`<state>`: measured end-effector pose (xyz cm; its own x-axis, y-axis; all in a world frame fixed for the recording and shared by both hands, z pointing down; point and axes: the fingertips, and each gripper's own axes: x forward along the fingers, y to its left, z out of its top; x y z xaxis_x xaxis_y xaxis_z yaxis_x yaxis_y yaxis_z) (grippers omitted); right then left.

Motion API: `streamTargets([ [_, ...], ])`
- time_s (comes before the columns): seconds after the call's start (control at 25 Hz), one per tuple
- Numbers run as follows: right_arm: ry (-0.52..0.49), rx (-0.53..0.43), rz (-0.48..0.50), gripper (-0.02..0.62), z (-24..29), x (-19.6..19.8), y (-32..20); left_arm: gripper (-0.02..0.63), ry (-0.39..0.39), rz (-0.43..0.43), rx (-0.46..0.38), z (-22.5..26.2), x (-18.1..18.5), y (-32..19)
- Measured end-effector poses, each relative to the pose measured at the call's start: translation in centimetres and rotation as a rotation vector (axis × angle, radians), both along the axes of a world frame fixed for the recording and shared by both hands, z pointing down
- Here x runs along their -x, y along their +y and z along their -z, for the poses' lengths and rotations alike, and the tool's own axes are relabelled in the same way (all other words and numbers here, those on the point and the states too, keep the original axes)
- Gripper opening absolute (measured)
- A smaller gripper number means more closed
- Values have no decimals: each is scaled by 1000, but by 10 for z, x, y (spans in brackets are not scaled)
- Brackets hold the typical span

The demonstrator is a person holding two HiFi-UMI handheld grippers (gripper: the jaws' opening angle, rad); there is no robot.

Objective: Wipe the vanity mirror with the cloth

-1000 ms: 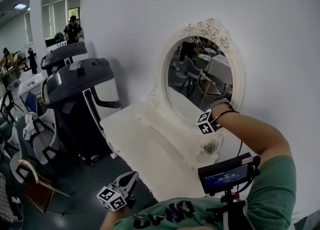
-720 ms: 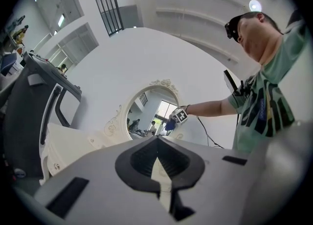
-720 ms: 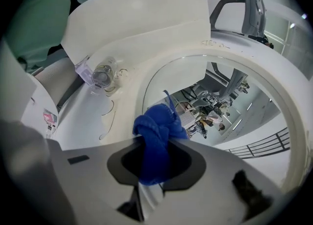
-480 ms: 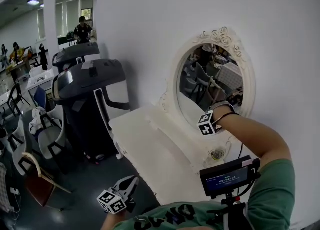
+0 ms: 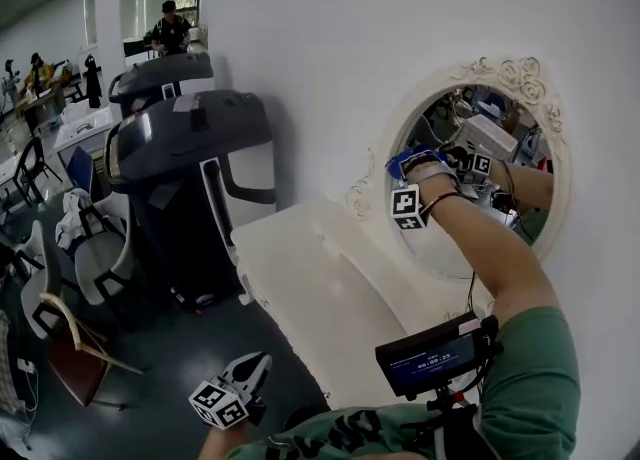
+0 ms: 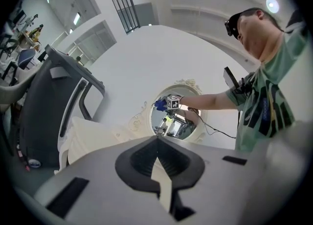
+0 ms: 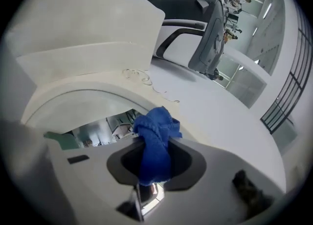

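At the far left we see a room with chairs (image 5: 95,258) and a standing person (image 5: 172,28). Next to them a dark grey machine (image 5: 190,148) stands against the white wall. To the right of it is the white vanity table (image 5: 300,278).

Near us, low in the head view, is the left gripper (image 5: 262,358). Its jaws are pressed together at the tips and nothing is between them. Its cube carries black and white square markers.

Further right, the round vanity mirror (image 5: 470,128) hangs in a white frame (image 5: 520,73) with carved roses. The right gripper (image 5: 418,163) is raised to the upper left part of the glass. Its jaws are pinching a bunched blue cloth (image 7: 156,141). The cloth is at the edge of the glass, but we cannot tell if it touches.

At the near right, a small screen (image 5: 432,356) hangs on the person's green shirt. It shows light digits, too small for us to read. The print on the shirt is also not readable.
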<state>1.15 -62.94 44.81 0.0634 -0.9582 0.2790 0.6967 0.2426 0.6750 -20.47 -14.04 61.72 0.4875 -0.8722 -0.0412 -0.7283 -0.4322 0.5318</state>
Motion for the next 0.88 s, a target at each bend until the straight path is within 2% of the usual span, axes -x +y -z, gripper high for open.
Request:
streamTargets([
  [0.24, 37, -11, -12, 75, -14, 21, -48, 6, 19, 15, 45, -18, 21, -20],
  [0.56, 34, -5, -16, 75, -26, 29, -66, 6, 25, 1, 58, -27, 25, -37],
  [0.72, 50, 35, -87, 75, -33, 14, -54, 6, 23, -18, 48, -19, 15, -36],
  [0.88, 117, 109, -162, 75, -48, -23, -23, 6, 17, -9, 24, -9, 8, -30],
])
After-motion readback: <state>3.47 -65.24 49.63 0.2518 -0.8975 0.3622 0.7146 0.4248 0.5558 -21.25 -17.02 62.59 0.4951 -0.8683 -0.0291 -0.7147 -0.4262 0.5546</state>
